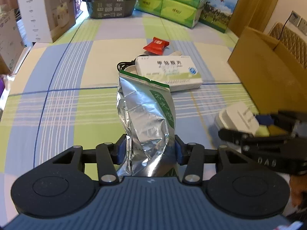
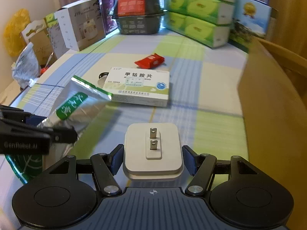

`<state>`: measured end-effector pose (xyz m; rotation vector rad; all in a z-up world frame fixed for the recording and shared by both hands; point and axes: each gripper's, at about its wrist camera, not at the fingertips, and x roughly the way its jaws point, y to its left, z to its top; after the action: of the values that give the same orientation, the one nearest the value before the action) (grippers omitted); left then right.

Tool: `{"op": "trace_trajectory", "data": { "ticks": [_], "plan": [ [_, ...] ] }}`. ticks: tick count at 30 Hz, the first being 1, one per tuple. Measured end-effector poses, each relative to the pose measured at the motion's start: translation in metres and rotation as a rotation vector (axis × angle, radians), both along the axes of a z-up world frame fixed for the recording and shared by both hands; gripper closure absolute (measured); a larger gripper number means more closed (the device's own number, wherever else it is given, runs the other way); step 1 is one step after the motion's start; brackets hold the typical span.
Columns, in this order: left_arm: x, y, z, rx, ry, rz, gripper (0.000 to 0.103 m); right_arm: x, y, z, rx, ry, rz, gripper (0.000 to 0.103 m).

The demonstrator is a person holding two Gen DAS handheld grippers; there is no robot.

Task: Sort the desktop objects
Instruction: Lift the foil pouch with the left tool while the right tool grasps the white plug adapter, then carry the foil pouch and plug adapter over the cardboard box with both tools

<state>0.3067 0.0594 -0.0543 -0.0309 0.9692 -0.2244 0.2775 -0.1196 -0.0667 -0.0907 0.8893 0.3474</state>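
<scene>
Checked counter (image 1: 57, 72): left tongs (image 1: 150, 150) pinching foil pouch (image 1: 147, 115); right tongs (image 2: 152, 158) gripping white charger (image 2: 152, 151) (prongs up).

On my left gripper (image 2: 57, 138), seen from the right wrist, I read "GenRobot.AI". The medicine box (image 2: 138, 86) bears "甲钴胺片" in large black characters. The white carton (image 2: 82, 23) at the back shows "J19". Other print is too blurred to read.
</scene>
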Motion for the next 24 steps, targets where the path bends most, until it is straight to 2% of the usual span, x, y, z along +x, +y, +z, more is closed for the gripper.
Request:
{"op": "trace_trajectory", "data": {
  "ticks": [7,14,24],
  "plan": [
    [-0.057,-0.010,0.023,-0.060,-0.005,0.066,0.060,-0.054,-0.025,0.028,0.035,-0.021,-0.039,0.041],
    [-0.106,-0.026,0.057,-0.107,-0.039,0.100,0.060,-0.096,-0.040,0.070,0.067,-0.085,-0.048,0.041],
    [-0.153,-0.058,0.096,-0.144,-0.103,0.066,0.060,-0.144,-0.078,0.111,0.053,-0.169,-0.088,0.041]
  ]
}}
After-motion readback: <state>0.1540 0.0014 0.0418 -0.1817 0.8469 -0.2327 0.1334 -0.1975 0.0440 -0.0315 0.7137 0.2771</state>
